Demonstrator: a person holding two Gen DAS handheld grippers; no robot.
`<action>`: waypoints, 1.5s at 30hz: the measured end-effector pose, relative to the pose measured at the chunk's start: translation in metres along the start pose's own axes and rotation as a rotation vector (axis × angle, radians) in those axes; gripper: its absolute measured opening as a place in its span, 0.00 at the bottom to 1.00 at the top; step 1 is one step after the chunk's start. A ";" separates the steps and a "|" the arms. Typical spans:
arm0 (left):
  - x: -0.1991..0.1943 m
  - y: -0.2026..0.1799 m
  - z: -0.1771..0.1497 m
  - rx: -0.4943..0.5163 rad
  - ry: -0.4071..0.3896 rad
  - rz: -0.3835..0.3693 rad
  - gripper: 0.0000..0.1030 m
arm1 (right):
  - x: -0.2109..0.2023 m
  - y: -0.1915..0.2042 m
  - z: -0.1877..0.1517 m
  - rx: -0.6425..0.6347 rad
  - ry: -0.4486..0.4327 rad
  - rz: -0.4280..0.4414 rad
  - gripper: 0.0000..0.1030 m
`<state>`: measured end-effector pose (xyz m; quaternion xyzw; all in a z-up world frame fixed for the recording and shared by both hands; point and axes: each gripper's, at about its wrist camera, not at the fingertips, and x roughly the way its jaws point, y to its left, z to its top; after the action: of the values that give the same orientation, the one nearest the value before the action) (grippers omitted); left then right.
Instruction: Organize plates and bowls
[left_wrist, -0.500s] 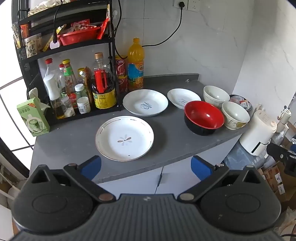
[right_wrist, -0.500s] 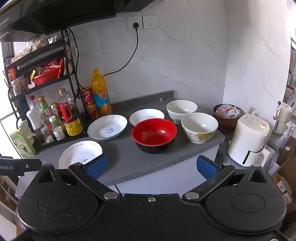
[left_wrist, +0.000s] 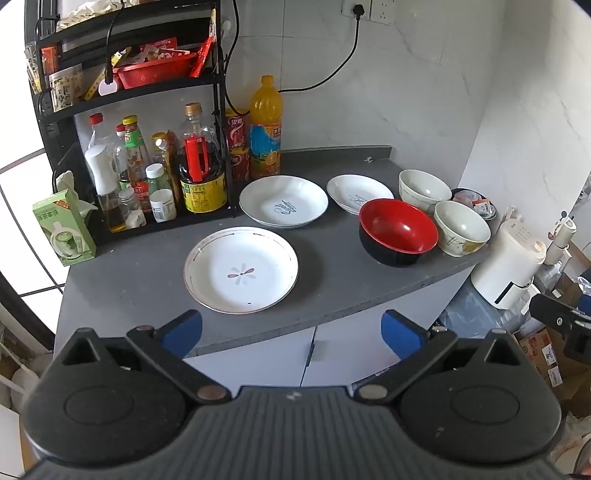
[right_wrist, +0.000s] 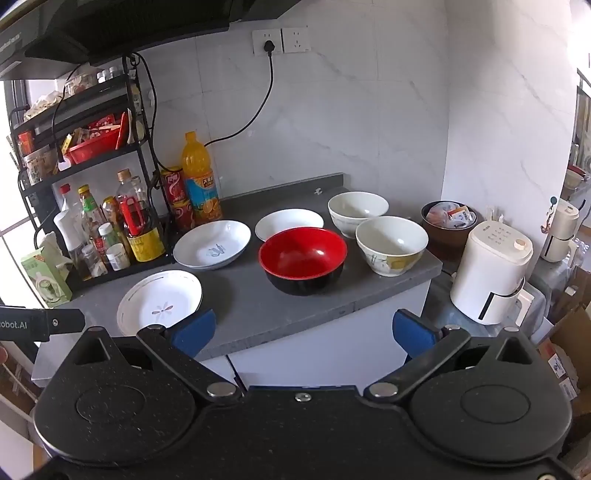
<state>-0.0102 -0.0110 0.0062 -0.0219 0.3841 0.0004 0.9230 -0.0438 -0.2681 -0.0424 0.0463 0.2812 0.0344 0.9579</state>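
On the grey counter (left_wrist: 147, 273) lie three white plates: a flower-patterned plate (left_wrist: 241, 269) (right_wrist: 159, 301) nearest, a blue-marked plate (left_wrist: 283, 200) (right_wrist: 212, 243) behind it, and a smaller plate (left_wrist: 360, 192) (right_wrist: 289, 223) to the right. A red and black bowl (left_wrist: 398, 230) (right_wrist: 303, 258) stands at the right with two white bowls (left_wrist: 461, 227) (left_wrist: 424, 188) (right_wrist: 391, 243) (right_wrist: 357, 212) beside it. My left gripper (left_wrist: 291, 330) is open and empty, in front of the counter edge. My right gripper (right_wrist: 303, 332) is open and empty, also off the counter.
A black rack (left_wrist: 129, 92) with bottles and sauces stands at the back left. An orange drink bottle (left_wrist: 265, 127) and red cans (left_wrist: 236, 144) stand against the wall. A green box (left_wrist: 62, 229) sits at the left. A white appliance (right_wrist: 491, 273) stands right, below the counter.
Both grippers have edged slightly toward the counter. Nothing on the counter has moved.
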 end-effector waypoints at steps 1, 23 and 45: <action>-0.001 0.000 -0.001 -0.001 0.000 0.000 0.99 | -0.001 0.000 -0.001 -0.005 0.001 -0.001 1.00; -0.018 -0.016 -0.018 -0.025 -0.012 -0.001 0.99 | -0.022 -0.022 -0.011 -0.018 -0.010 0.002 1.00; -0.026 -0.032 -0.025 -0.064 -0.028 0.007 0.99 | -0.024 -0.041 -0.011 -0.020 -0.014 0.010 1.00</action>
<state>-0.0455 -0.0438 0.0082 -0.0501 0.3711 0.0164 0.9271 -0.0681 -0.3098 -0.0431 0.0384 0.2737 0.0414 0.9602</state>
